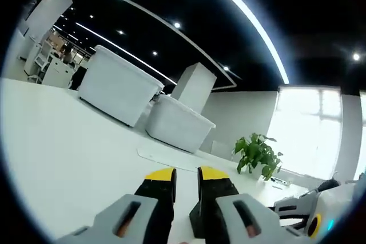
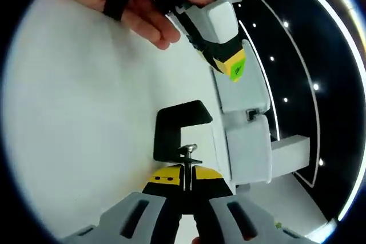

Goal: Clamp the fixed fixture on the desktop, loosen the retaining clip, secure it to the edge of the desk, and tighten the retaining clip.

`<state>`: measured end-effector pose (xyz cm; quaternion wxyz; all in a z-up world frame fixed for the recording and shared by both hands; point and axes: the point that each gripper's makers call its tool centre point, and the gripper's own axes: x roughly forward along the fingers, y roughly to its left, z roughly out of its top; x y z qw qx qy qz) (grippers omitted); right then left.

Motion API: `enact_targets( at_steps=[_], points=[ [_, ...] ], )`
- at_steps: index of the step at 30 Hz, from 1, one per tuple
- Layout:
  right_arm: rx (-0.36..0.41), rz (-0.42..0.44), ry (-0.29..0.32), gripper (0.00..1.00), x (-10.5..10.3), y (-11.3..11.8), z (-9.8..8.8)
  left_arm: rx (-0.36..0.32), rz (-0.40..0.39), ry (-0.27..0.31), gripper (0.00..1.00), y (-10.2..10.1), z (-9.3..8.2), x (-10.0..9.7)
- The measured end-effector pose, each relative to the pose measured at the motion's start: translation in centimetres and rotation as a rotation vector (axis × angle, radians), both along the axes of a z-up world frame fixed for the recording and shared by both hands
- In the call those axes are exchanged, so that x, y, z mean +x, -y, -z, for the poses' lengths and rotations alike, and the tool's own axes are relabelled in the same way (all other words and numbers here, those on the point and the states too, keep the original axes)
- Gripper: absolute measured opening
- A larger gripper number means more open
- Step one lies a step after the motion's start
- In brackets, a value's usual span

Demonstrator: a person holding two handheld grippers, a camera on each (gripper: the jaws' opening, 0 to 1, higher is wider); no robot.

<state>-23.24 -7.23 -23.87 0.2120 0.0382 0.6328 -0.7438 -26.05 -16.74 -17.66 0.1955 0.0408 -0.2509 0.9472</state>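
Observation:
In the right gripper view a black C-shaped clamp fixture (image 2: 171, 125) lies on the white desktop (image 2: 80, 118), its open mouth turned toward the bins. Its thin metal screw (image 2: 187, 167) with a small cross handle points toward me. My right gripper (image 2: 187, 176) is shut on that screw, its yellow tips pressed against it from both sides. My left gripper (image 2: 227, 55) hangs farther off above the desk, held by a hand (image 2: 143, 10). In the left gripper view my left gripper (image 1: 187, 176) is narrowly open with nothing between its jaws, above the bare desktop (image 1: 68, 158).
Two white storage bins (image 1: 120, 84) (image 1: 178, 123) stand on the desk ahead, with a white pillar (image 1: 195, 87) behind them. A potted plant (image 1: 257, 154) stands at the far right. Part of the right gripper (image 1: 311, 212) shows at the lower right. The bins (image 2: 247, 141) sit just beyond the clamp.

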Motion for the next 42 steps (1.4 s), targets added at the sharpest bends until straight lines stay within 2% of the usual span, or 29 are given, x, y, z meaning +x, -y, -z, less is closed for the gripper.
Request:
enact_targets(
  at_steps=[5, 13, 20, 23, 25, 32, 33, 35, 37, 39, 41, 42],
  points=[
    [0.028, -0.004, -0.037, 0.06, -0.5, 0.0, 0.1, -0.021, 0.007, -0.005, 0.15, -0.3, 0.0, 0.2],
    [0.072, -0.001, -0.075, 0.04, -0.8, -0.1, 0.1, -0.014, 0.005, -0.008, 0.15, -0.5, 0.0, 0.5],
    [0.036, 0.006, -0.101, 0.02, -1.1, -0.2, -0.1, -0.018, 0.0, -0.009, 0.15, -0.5, 0.0, 0.9],
    [-0.004, -0.002, -0.112, 0.01, -0.9, -0.3, -0.2, -0.022, -0.005, -0.01, 0.15, -0.4, 0.0, 0.6],
    [0.002, -0.018, -0.126, 0.01, -0.9, -0.4, -0.1, -0.024, -0.006, -0.01, 0.15, -0.4, 0.1, 0.4],
    [-0.042, -0.068, -0.146, 0.0, 0.4, -0.4, -0.3, -0.031, -0.012, -0.014, 0.15, -0.2, 0.1, 0.1],
    [-0.032, -0.076, -0.153, 0.0, 0.5, -0.3, -0.3, -0.033, -0.013, -0.013, 0.15, -0.3, 0.1, 0.0],
    [0.049, -0.106, -0.17, 0.01, 0.5, -0.1, -0.4, -0.039, -0.012, -0.012, 0.15, -0.3, 0.1, -0.1],
    [0.073, -0.087, -0.161, 0.01, 0.4, -0.2, -0.3, -0.042, -0.012, -0.013, 0.15, -0.4, 0.1, 0.0],
    [0.144, -0.086, -0.173, 0.02, 0.4, -0.2, -0.4, -0.044, -0.011, -0.011, 0.15, -0.4, 0.1, -0.1],
    [0.14, -0.081, -0.173, 0.02, 0.4, 0.0, -0.3, -0.043, -0.013, -0.012, 0.15, -0.3, 0.1, 0.0],
    [0.168, -0.08, -0.179, 0.03, 0.2, 0.0, -0.2, -0.043, -0.012, -0.011, 0.15, -0.3, 0.1, 0.0]
  ],
)
